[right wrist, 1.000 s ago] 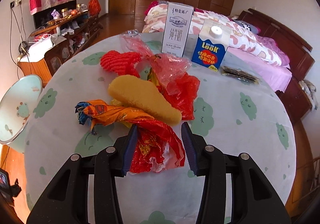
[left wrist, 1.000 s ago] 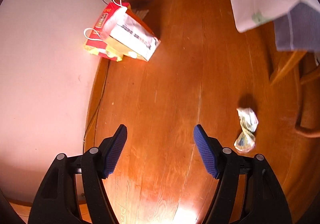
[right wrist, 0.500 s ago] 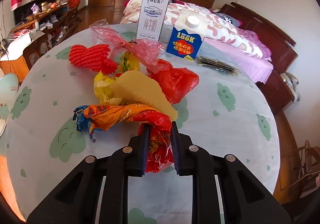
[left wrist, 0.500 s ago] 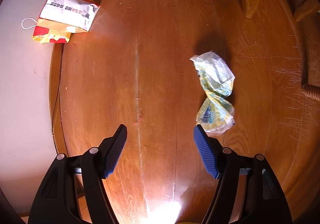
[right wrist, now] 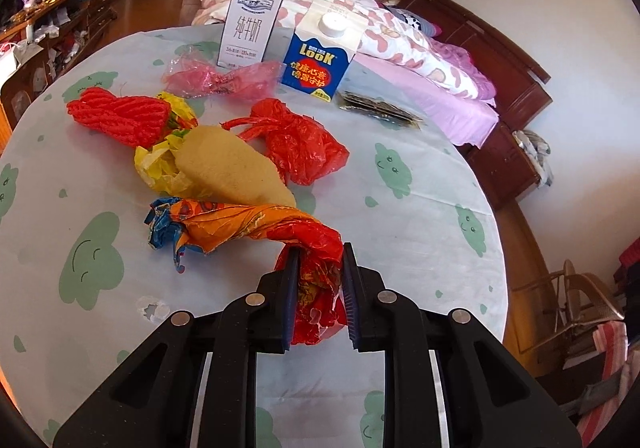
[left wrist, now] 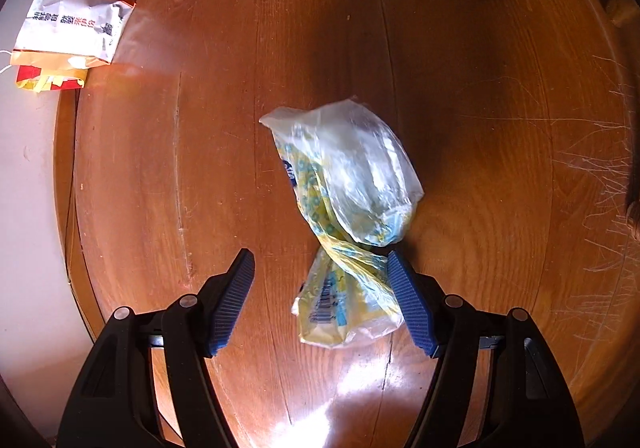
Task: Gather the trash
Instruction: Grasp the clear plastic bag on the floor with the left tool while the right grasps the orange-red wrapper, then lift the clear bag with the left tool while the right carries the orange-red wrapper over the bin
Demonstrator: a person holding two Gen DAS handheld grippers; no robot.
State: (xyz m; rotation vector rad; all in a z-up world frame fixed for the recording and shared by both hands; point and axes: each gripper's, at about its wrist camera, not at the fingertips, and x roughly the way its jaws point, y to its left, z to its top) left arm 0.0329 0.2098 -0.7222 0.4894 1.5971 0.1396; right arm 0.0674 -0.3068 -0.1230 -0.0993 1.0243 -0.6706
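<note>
The left gripper (left wrist: 320,300) points steeply down, and its blue pads (left wrist: 234,302) stand wide apart with nothing squeezed between them. The right gripper (right wrist: 318,288) tilts down less. Its jaws have just been closing and now pinch tight.

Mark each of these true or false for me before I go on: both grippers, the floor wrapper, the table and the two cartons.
1. The right gripper is shut on the orange and red wrapper. True.
2. The left gripper is clamped on the clear and yellow wrapper. False: its jaws stand open, with the wrapper's lower end between them.
3. The clear and yellow wrapper lies on the wooden floor. True.
4. Both cartons lie flat on the table. False: the white milk carton and the blue carton stand upright.
5. A red plastic bag lies on the table. True.
</note>
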